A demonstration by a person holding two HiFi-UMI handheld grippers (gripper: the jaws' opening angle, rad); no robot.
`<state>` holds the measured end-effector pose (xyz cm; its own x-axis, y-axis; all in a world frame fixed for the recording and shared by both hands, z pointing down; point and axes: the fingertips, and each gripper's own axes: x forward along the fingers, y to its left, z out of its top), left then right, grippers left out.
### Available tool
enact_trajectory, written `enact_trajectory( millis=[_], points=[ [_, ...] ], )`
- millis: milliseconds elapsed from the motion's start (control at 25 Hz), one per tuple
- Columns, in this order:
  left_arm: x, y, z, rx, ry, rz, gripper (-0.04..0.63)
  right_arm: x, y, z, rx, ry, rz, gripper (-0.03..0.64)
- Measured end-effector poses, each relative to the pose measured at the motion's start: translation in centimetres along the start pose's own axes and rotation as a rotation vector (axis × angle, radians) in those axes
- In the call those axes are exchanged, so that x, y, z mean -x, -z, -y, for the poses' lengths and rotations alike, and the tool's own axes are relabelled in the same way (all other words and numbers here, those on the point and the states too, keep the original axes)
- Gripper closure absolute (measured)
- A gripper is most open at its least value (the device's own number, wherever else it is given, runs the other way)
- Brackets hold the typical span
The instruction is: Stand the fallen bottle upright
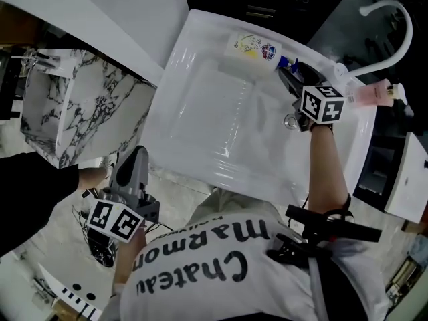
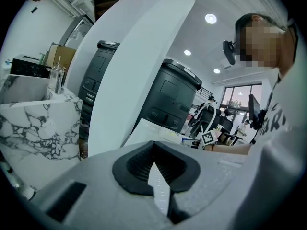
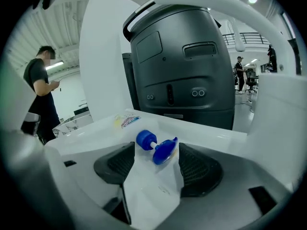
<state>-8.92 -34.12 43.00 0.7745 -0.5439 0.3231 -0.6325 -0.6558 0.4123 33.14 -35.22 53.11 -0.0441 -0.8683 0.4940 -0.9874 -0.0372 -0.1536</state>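
Note:
A white bottle (image 1: 249, 48) with a blue pump head (image 1: 289, 64) lies on its side at the far end of the white sink (image 1: 200, 132). My right gripper (image 1: 292, 83) is just behind the pump end and stands open. In the right gripper view the blue pump head (image 3: 157, 147) lies between the spread pads (image 3: 197, 169), which do not press on it, and the bottle's body (image 3: 125, 121) stretches away beyond. My left gripper (image 1: 137, 154) hangs off the sink's near left side, shut, with nothing in it (image 2: 153, 147).
A pink bottle (image 1: 374, 93) stands by the white faucet (image 1: 393, 20) at the sink's right. The drain (image 1: 291, 120) sits under my right wrist. A marble-patterned block (image 1: 73, 105) stands to the left. A big dark grey bin (image 3: 182, 71) rises behind the sink; a person (image 3: 41, 90) stands far off.

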Motion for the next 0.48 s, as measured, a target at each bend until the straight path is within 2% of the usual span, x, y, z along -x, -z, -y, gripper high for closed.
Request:
enact_trajectory(
  millis=[480],
  points=[
    [0.07,-0.16,0.84,-0.004,-0.009,0.009,0.581,-0.01,-0.82,0.21,-0.058,-0.031,0.022,0.382]
  ],
)
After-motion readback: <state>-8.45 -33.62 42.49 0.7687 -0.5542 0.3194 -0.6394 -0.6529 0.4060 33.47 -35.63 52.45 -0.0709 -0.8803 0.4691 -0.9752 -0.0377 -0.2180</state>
